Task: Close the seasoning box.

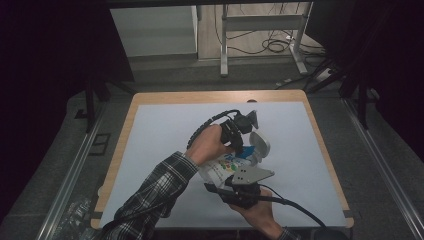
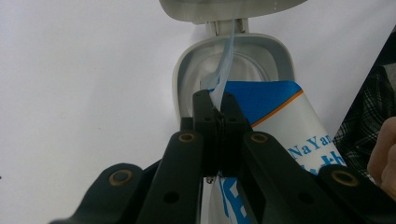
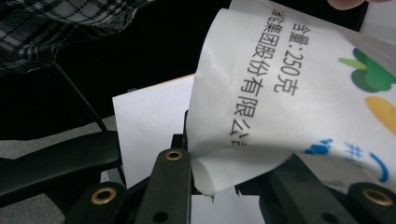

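A soft white pack of wet wipes [image 1: 227, 167] with blue and coloured print lies tilted near the table's front middle. Its grey flip lid [image 1: 260, 142] stands open at the far end. My left gripper [image 1: 239, 142] is shut on a thin pale wipe [image 2: 227, 60] that comes out of the lid's opening [image 2: 247, 65]; the jaws [image 2: 217, 116] meet on the strip. My right gripper [image 1: 235, 182], under its grey plate, is shut on the pack's near end. In the right gripper view the crumpled pack [image 3: 280, 93] sits between the jaws [image 3: 229, 163].
A white sheet [image 1: 165, 130] covers the wooden table [image 1: 200, 97]. A plaid sleeve [image 1: 150, 200] crosses the front left. Beyond the far edge are a desk frame [image 1: 224, 45] and cables on the floor [image 1: 272, 45]. Dark drapes flank both sides.
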